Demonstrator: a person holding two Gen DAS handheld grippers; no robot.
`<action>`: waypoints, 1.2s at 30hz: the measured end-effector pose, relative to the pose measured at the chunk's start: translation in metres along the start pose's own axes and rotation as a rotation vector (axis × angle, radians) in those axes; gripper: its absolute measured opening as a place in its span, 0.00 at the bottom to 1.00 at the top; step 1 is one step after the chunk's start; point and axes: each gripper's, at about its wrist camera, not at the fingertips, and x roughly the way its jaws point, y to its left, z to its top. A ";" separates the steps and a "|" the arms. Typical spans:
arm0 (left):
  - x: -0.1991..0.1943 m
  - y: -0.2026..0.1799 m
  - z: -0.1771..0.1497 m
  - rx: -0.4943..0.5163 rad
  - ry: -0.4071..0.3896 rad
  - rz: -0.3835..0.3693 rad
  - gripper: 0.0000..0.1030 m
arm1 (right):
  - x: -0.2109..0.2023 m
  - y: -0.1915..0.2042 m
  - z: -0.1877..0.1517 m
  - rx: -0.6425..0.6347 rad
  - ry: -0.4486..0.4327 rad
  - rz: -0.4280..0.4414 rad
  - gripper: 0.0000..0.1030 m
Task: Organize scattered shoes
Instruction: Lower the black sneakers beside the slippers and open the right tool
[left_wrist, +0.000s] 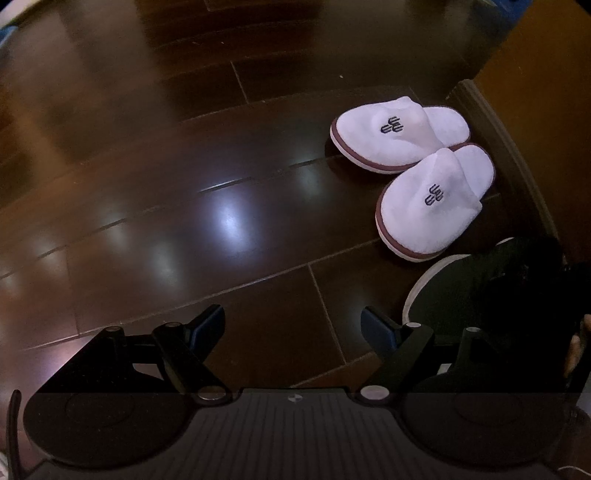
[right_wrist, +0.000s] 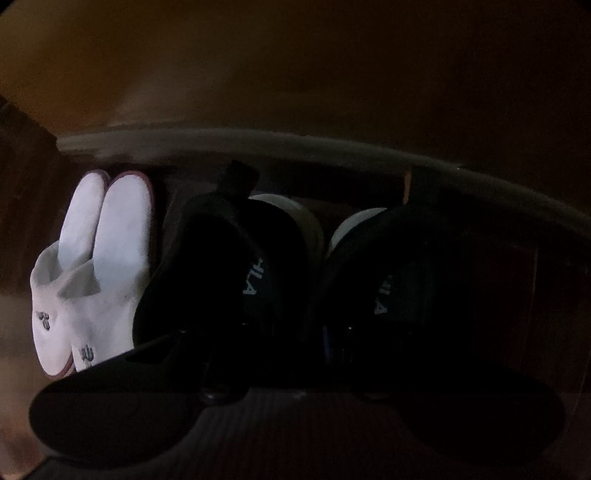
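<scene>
Two white slippers with maroon trim, one (left_wrist: 395, 136) beside the other (left_wrist: 432, 206), lie side by side by the baseboard, toes pointing away from it. My left gripper (left_wrist: 293, 326) hovers open over bare floor, well short of them. Part of a black sneaker with a white sole (left_wrist: 454, 288) shows at the lower right. In the dark right wrist view the slippers (right_wrist: 99, 273) lie left of two black sneakers, one (right_wrist: 255, 266) next to the other (right_wrist: 402, 280), heels toward the wall. My right gripper (right_wrist: 255, 341) stands wide over the left sneaker's toe; contact is too dark to judge.
Glossy dark wood floor (left_wrist: 184, 184) stretches left of the shoes. A dark baseboard (right_wrist: 295, 144) and an orange-brown wall (left_wrist: 535, 74) run behind the row. A person's fingers (left_wrist: 576, 350) show at the right edge of the left wrist view.
</scene>
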 end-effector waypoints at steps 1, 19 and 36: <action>0.001 0.000 -0.001 0.000 0.001 -0.001 0.83 | 0.000 0.000 0.000 -0.002 0.000 0.001 0.24; -0.003 0.014 -0.016 -0.024 -0.003 -0.013 0.83 | -0.016 0.010 -0.001 -0.002 -0.050 -0.034 0.67; -0.029 0.116 -0.043 -0.155 0.001 -0.005 0.83 | -0.072 0.089 -0.071 -0.301 -0.192 -0.065 0.78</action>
